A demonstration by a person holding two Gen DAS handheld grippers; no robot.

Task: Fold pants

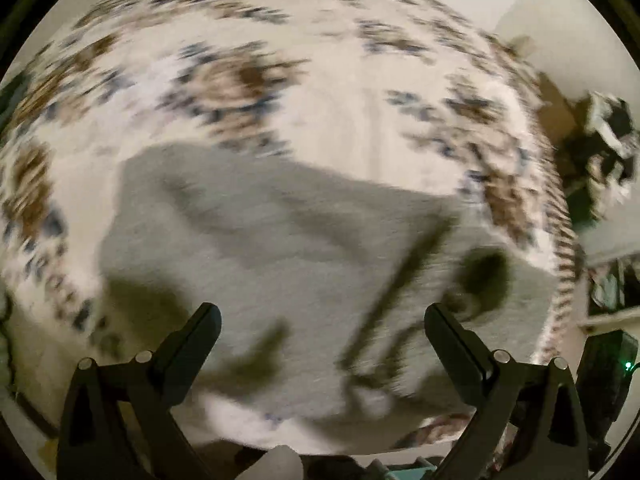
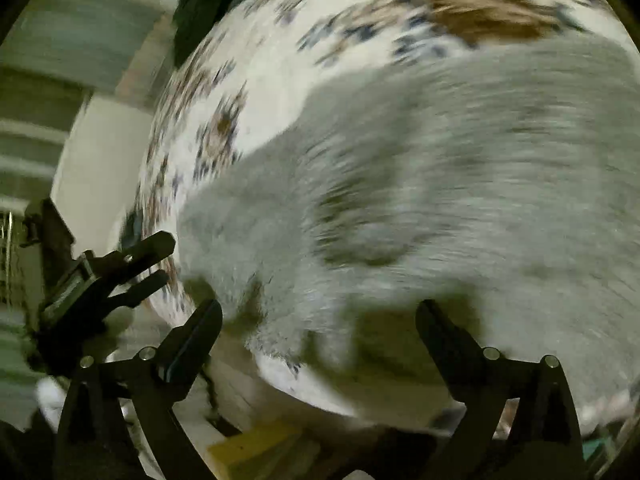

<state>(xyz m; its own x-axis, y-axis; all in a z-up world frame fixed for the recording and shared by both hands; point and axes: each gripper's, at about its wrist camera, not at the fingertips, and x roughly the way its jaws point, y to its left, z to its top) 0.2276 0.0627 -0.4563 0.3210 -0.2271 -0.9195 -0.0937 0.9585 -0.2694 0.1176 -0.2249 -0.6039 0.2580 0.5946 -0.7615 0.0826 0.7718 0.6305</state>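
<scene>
Grey pants [image 1: 280, 248] lie bunched on a white cloth with a brown and blue pattern [image 1: 224, 80]. Both views are motion blurred. My left gripper [image 1: 320, 316] is open and empty above the near part of the pants. My right gripper [image 2: 318, 312] is open and empty above the near left edge of the pants [image 2: 440, 184]. The left gripper also shows in the right wrist view [image 2: 160, 260] at the left, open, beside the corner of the pants. The right gripper is a blurred dark shape at the right edge of the left wrist view [image 1: 604, 140].
The patterned cloth [image 2: 280, 60] covers a raised surface whose edge [image 2: 320, 396] runs close below my right gripper. Yellow items [image 2: 256, 444] lie lower down. A dark object with a green light [image 1: 608, 364] stands at the right. Pale walls lie beyond.
</scene>
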